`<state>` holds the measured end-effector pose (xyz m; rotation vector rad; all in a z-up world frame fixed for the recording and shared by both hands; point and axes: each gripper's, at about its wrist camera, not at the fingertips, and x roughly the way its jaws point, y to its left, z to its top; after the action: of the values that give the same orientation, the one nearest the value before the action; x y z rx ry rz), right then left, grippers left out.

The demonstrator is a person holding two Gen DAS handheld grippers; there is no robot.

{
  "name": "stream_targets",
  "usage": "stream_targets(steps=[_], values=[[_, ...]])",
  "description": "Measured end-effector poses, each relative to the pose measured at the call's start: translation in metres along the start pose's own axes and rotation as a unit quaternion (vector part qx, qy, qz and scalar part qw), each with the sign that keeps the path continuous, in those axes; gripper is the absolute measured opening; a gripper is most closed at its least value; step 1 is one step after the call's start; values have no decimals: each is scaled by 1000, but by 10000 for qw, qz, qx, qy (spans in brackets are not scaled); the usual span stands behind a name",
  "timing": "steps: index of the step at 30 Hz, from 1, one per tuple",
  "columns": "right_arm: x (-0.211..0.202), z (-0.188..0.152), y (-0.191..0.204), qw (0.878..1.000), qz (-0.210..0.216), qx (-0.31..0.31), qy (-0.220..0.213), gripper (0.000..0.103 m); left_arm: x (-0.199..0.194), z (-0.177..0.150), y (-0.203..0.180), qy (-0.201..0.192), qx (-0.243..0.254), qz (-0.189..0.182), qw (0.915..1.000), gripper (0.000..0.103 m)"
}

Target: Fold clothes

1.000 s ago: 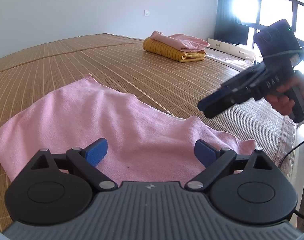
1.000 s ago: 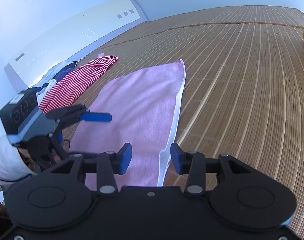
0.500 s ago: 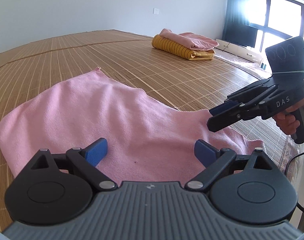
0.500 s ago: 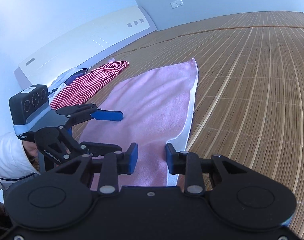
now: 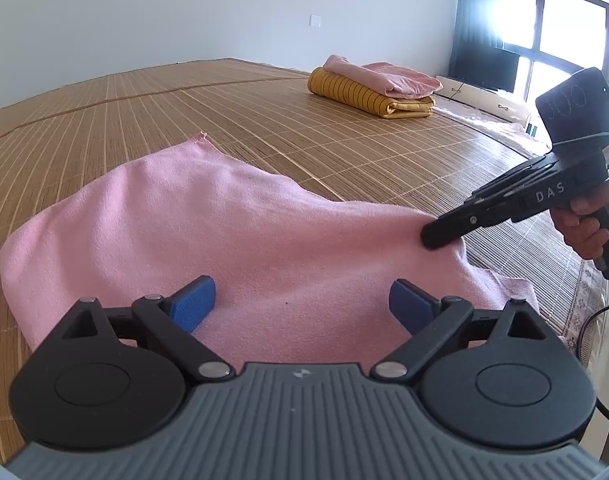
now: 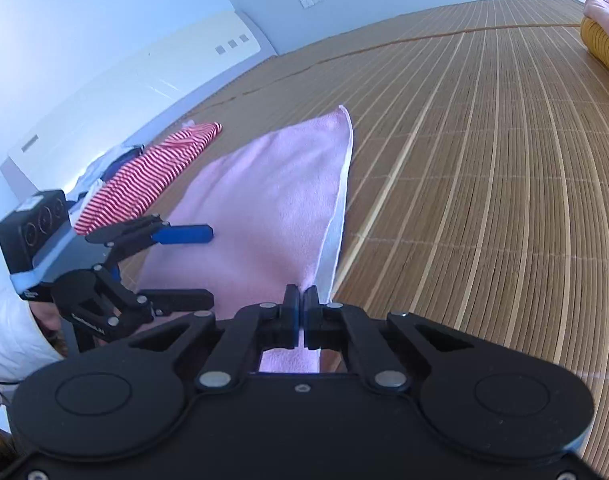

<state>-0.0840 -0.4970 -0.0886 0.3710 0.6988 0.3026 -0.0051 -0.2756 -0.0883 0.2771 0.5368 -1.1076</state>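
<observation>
A pink towel (image 5: 232, 224) lies spread on the bamboo mat (image 5: 344, 148); its right edge is lifted. My right gripper (image 6: 301, 312) is shut on that edge of the pink towel (image 6: 272, 200), and it shows from the side in the left wrist view as the right gripper (image 5: 436, 236) pinching the cloth. My left gripper (image 5: 300, 304) hovers just over the near part of the towel, open, with nothing between its blue pads. In the right wrist view the left gripper (image 6: 192, 264) stands open beside the towel's left side.
A folded stack, pink cloth on a yellow striped one (image 5: 374, 88), sits far back on the mat. A red-and-white striped garment (image 6: 152, 172) lies beyond the towel by a white headboard (image 6: 136, 80). A window (image 5: 564, 32) is at right. Bare mat stretches to the right.
My right gripper has closed on the towel's edge and raised it. The left gripper has stayed open over the towel, with the view shifting slightly.
</observation>
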Motion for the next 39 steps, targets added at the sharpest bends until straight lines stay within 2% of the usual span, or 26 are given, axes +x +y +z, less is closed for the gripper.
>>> stream_targets(steps=[3, 5, 8, 9, 10, 11, 13, 15, 18, 20, 21, 24, 26, 28, 31, 33, 35, 37, 39], values=[[3, 0, 5, 9995, -193, -252, 95, 4, 0, 0, -3, 18, 111, 12, 9999, 96], [-6, 0, 5, 9982, -499, -332, 45, 18, -2, -1, -3, 18, 137, -3, 9999, 96], [-22, -6, 7, 9951, -843, -519, 68, 21, -8, 0, 0, 16, 88, 20, 10000, 96], [-27, -10, 10, 9961, -713, -522, 56, 22, -13, 0, 1, -7, 79, 18, 10000, 96], [-31, -13, 14, 9969, -583, -525, 45, 28, -18, 1, 1, -34, 89, 14, 10000, 96], [-35, -17, 18, 9975, -468, -528, 25, 41, -25, 2, 0, -78, 120, 14, 9999, 96], [-46, -32, 30, 9975, -476, -504, -121, 49, -43, 3, -2, -186, 195, -14, 9996, 96], [-54, -47, 33, 9986, -393, -307, -198, 49, -64, 2, -6, -302, 275, -37, 9992, 96], [-56, -73, 24, 9990, -153, 318, -284, 49, -97, -13, -18, -477, 41, 47, 9988, 97], [-58, -84, 17, 9960, -61, 721, -518, 47, -120, -26, -29, -548, -130, 76, 9984, 97], [-59, -85, 14, 9946, 74, 868, -572, 47, -127, -31, -34, -540, -104, 96, 9984, 97], [-59, -89, 11, 9918, 260, 1092, -607, 45, -144, -49, -68, -290, 450, 248, 9983, 97], [-58, -90, 13, 9916, 330, 1096, -606, 45, -153, -62, -91, -103, 1041, 442, 9935, 97], [-58, -90, 14, 9907, 454, 1129, -615, 45, -157, -73, -110, 48, 1590, 686, 9849, 97], [-56, -94, 15, 9897, 473, 1195, -637, 44, -154, -82, -123, 184, 1969, 1146, 9735, 97], [-57, -95, 16, 9890, 465, 1222, -690, 43, -148, -85, -124, 287, 2037, 1532, 9665, 97], [-58, -97, 15, 9877, 440, 1285, -777, 43, -144, -88, -122, 362, 2146, 1758, 9601, 97], [-58, -99, 10, 9841, 530, 1477, -832, 43, -135, -89, -122, 429, 2308, 2123, 9486, 97], [-57, -101, 6, 9807, 627, 1630, -876, 42, -128, -94, -123, 520, 2563, 2479, 9328, 97]])
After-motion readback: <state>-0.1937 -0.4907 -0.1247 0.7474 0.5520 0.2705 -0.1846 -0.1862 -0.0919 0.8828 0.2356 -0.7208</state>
